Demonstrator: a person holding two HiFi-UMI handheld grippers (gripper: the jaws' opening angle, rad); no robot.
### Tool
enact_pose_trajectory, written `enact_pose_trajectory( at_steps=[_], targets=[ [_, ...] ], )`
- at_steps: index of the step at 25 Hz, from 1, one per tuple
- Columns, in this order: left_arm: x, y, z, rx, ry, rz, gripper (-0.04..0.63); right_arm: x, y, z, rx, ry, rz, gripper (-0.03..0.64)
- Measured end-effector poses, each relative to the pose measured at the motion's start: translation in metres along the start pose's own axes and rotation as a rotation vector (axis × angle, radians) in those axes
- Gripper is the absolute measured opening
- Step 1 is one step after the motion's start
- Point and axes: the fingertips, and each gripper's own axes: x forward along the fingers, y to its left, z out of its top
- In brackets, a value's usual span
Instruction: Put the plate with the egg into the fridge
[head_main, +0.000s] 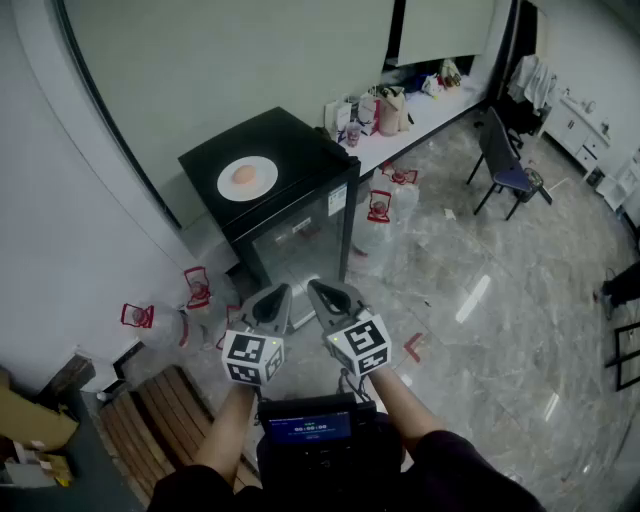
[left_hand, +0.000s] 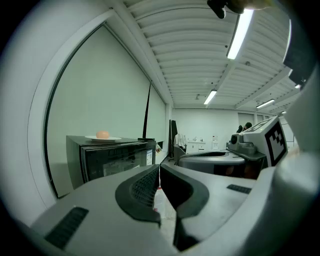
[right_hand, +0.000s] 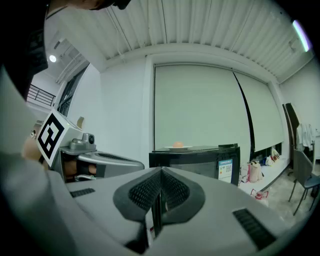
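Observation:
A white plate (head_main: 247, 178) with a pale orange egg (head_main: 244, 175) rests on top of a small black fridge (head_main: 270, 190) whose glass door is closed. Both grippers hover side by side well short of the fridge, near the person's body. My left gripper (head_main: 282, 292) is shut with nothing between its jaws. Beside it my right gripper (head_main: 314, 288) is shut and empty too. The left gripper view has the plate (left_hand: 103, 138) and egg (left_hand: 102, 134) on the fridge (left_hand: 112, 157) at left, beyond the closed jaws (left_hand: 159, 167). In the right gripper view the egg (right_hand: 178, 145) sits above the fridge (right_hand: 197, 162), past the closed jaws (right_hand: 161, 172).
Large water jugs with red handles (head_main: 380, 210) stand on the floor around the fridge, more (head_main: 165, 320) at left. A white counter (head_main: 420, 110) with bags runs along the far wall. A dark chair (head_main: 505, 170) stands at right. Wooden slats (head_main: 150, 420) lie at lower left.

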Motion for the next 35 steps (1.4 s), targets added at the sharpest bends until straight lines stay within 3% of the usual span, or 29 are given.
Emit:
enact_pose_trajectory(
  at_steps=[13, 24, 29, 35],
  targets=[
    [-0.005, 0.008, -0.021, -0.005, 0.044, 0.019, 0.012, 0.009, 0.010, -0.017, 0.025, 0.023, 0.014, 0.009],
    [-0.024, 0.069, -0.043, -0.034, 0.027, 0.083, 0.012, 0.045, 0.032, -0.049, 0.063, 0.086, 0.022, 0.011],
    [-0.022, 0.099, -0.059, -0.013, 0.010, 0.033, 0.012, 0.072, 0.055, -0.065, 0.047, 0.064, -0.012, 0.011],
    [-0.023, 0.129, -0.072, 0.049, 0.019, -0.093, 0.012, 0.111, 0.068, -0.076, 0.052, 0.072, -0.171, 0.011]
  ],
)
